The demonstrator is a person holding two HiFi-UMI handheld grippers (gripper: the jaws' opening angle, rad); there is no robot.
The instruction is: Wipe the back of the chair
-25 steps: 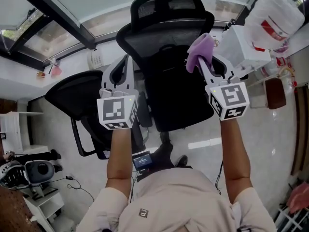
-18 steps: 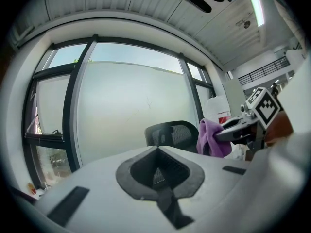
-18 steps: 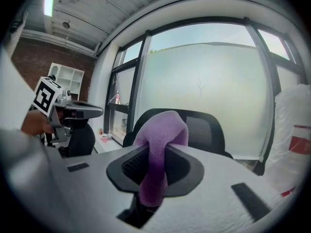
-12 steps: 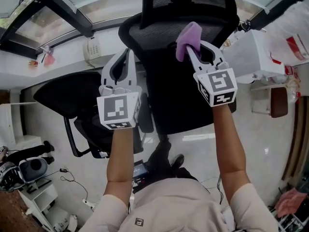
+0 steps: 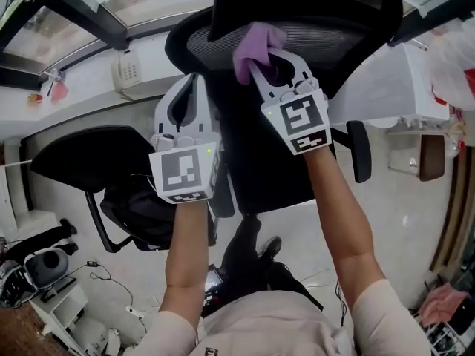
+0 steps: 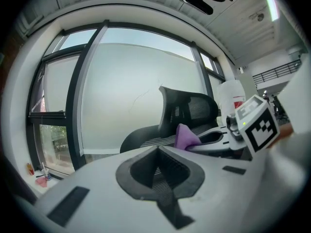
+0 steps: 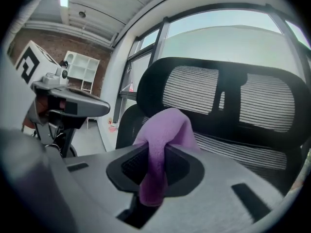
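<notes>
My right tongs (image 5: pixel 260 59) are clenched on a purple cloth (image 5: pixel 252 41). In the right gripper view the cloth (image 7: pixel 163 130) runs lengthwise down the slot between the jaws, with its loose end hanging low and its bunched top folded over the tips towards the chair (image 7: pixel 252 106). From my head view that bunch sits over the mesh at the top of the chair's back (image 5: pixel 297 21), just under the headrest. I cannot tell whether it is pressing on the mesh or only just short of it.

My left tongs (image 5: pixel 194 81) are clenched on nothing, their jaws meeting in a thin line in the left gripper view (image 6: pixel 155 171). They hang beside the chair's left edge, apart from the cloth (image 6: pixel 183 136).

The chair is black, with its back upright and facing me, the headrest at the top and one armrest (image 5: pixel 361 150) out to the right.

No writing can be read anywhere. Each of my tongs carries a cube with black-and-white square markers. A plastic bag (image 5: pixel 456 58) at the right edge has red print too small to make out. White open shelving (image 7: pixel 85 67) stands by a brick wall, its contents too small to tell.

A second black chair (image 5: pixel 89 154) stands to the left, and a white telephone (image 5: pixel 128 69) sits on the sill by the window.
</notes>
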